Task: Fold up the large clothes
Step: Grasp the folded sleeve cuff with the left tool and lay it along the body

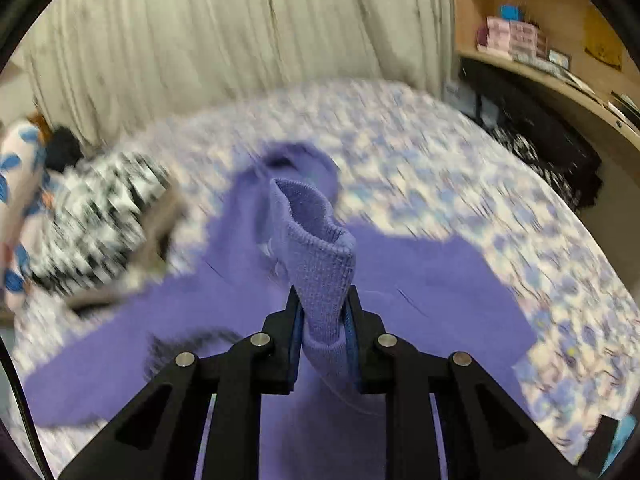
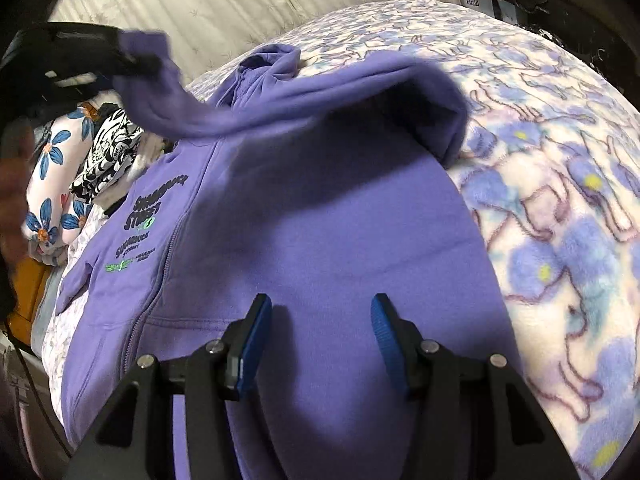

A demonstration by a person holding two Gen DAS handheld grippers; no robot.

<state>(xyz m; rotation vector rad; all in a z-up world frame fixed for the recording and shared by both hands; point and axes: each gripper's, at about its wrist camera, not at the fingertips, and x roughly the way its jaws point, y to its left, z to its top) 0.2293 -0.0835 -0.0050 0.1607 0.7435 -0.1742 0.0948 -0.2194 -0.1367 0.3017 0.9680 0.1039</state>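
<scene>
Floral fleece blanket across the bed, purple zip hoodie spread on it, pile of patterned clothes at far left, left gripper clamped on the hoodie's ribbed cuff, sleeve lifted, right gripper half open, empty, over the hoodie's near hem

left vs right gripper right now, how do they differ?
The left gripper has its jaws shut on the ribbed cuff of the purple hoodie's sleeve; the right gripper has jaws apart with nothing between them. The left holds its sleeve lifted off the hoodie; the right hangs over the hoodie's flat front without gripping it. The left's view is motion-blurred; the right's is mostly sharp. Both have black frames with blue pads and point down at the same hoodie on the floral blanket.
</scene>
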